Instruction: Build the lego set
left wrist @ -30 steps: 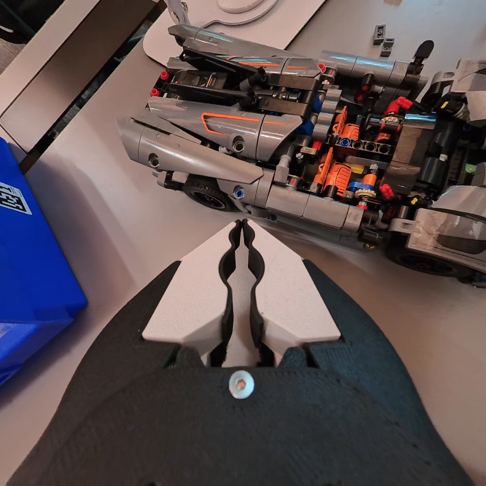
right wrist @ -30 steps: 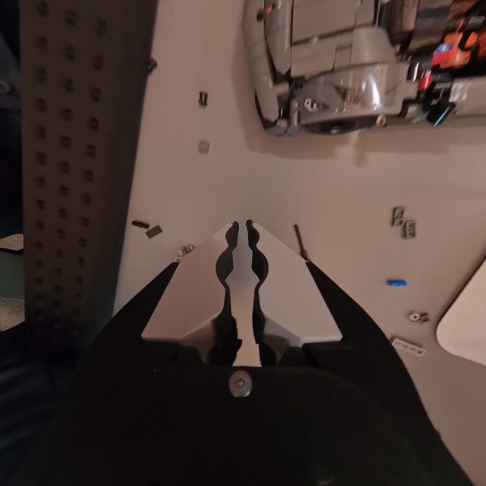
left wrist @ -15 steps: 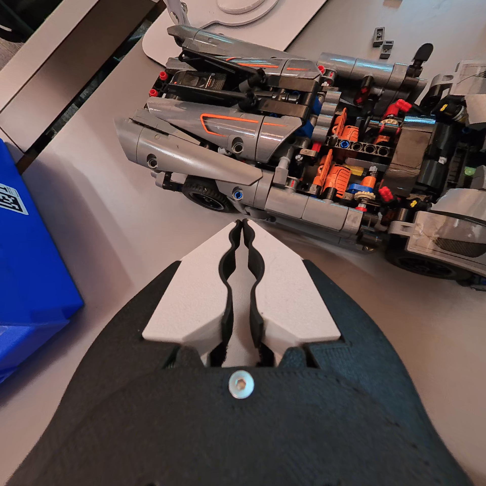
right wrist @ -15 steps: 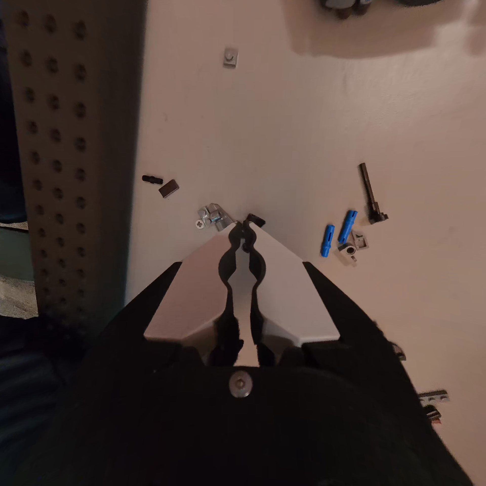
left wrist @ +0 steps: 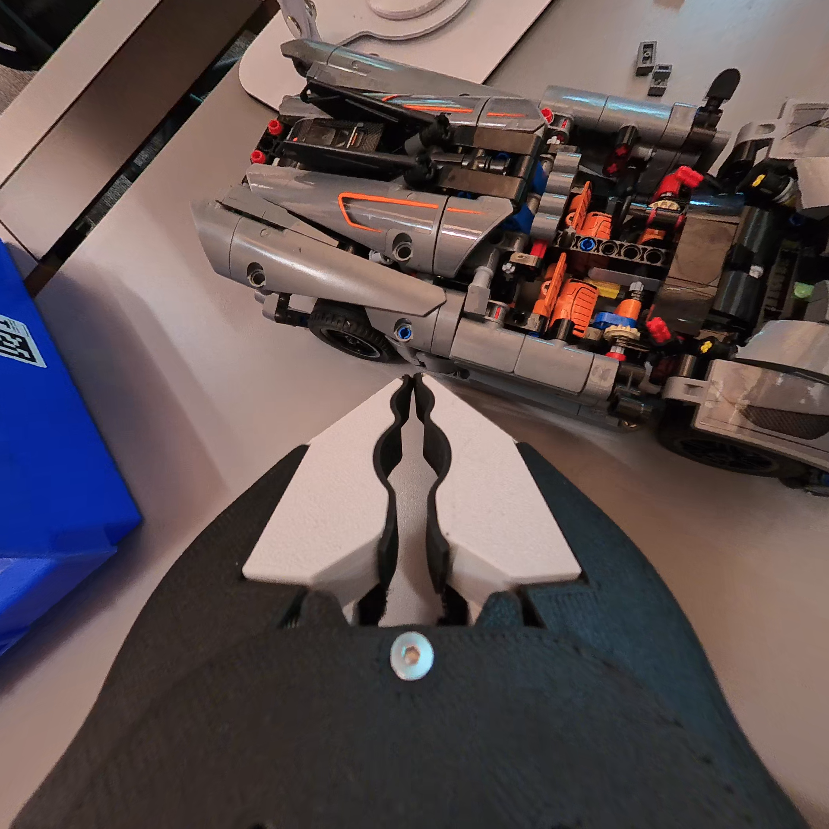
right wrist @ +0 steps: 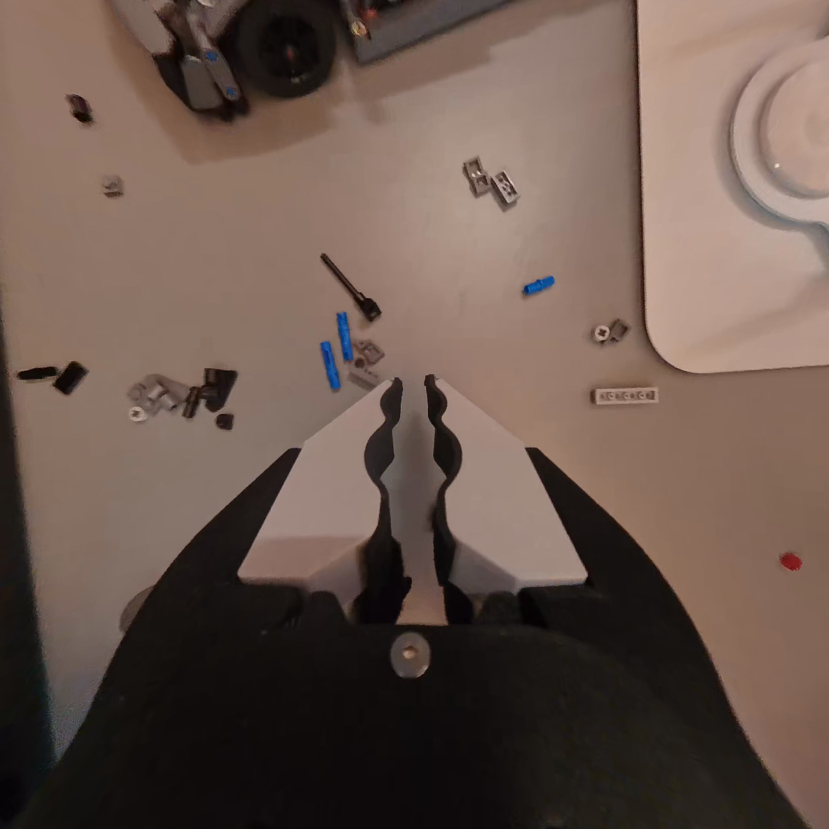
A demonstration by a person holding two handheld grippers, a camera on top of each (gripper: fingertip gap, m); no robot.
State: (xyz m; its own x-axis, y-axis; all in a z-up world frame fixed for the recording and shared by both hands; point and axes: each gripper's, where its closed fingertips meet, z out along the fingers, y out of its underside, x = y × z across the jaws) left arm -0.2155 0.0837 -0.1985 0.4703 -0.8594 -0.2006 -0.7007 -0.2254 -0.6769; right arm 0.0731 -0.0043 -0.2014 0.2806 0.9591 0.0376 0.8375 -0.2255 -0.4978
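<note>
On the far left of the left wrist view a blue box (left wrist: 49,448) sat on the tabletop (left wrist: 148,359), well clear of the work. The left gripper (left wrist: 413,381) hovered low with its jaws closed on nothing, tips just short of the near flank of the lego car (left wrist: 493,251). The car rested on its wheels, part-built: grey body panels with orange trim covered its left end, while the orange and red inner works further right lay open, probably awaiting more pieces. That gripper looked parked beside the model, likely ready to steady it once a part arrived. Beyond the car lay a white mat (left wrist: 448,45), and two small grey plates (left wrist: 652,65) sat to its right.

In the right wrist view, loose parts were strewn over the tabletop as a picking stock. At left lay a cluster of grey and black connectors (right wrist: 179,394); next came two blue pins (right wrist: 336,347) side by side, a grey piece just beside them, and a black axle (right wrist: 347,287) above. The right gripper (right wrist: 413,381) hung over this scatter with its jaws slightly apart and empty, apparently lining up on a piece; which one I could not tell. Further right lay a lone blue pin (right wrist: 538,285), a grey studded strip (right wrist: 624,395) and a small red piece (right wrist: 790,561).
</note>
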